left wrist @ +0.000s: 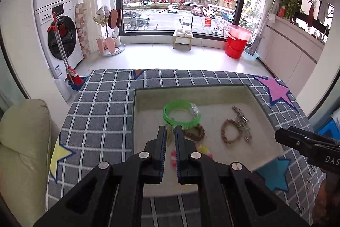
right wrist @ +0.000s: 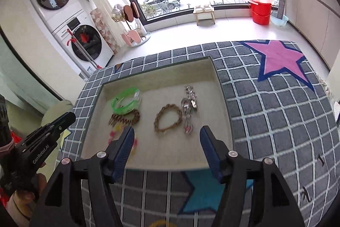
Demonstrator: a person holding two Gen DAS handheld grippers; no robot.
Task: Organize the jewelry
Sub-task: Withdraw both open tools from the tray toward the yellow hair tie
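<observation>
A beige felt tray (left wrist: 148, 97) (right wrist: 221, 103) lies on a checked cloth. It holds a green wristband (left wrist: 180, 114) (right wrist: 125, 100), a brown beaded bracelet (left wrist: 196, 133) (right wrist: 129, 117), a tan braided bracelet (left wrist: 230, 130) (right wrist: 167, 118), a silver charm chain (left wrist: 242, 120) (right wrist: 189, 112) and a pink-yellow piece (left wrist: 204, 151) (right wrist: 112, 134). My left gripper (left wrist: 170, 131) hovers over the tray's left side, jaws nearly together with a narrow gap, holding nothing I can see. My right gripper (right wrist: 166, 133) is open and empty above the tray's near edge.
The checked cloth (left wrist: 102, 112) (right wrist: 276, 120) with coloured stars covers the table. A cream sofa arm (left wrist: 23, 142) sits at the left. Beyond the table are stacked washers (left wrist: 57, 20), a small stool (left wrist: 182, 37) and red buckets (left wrist: 237, 42).
</observation>
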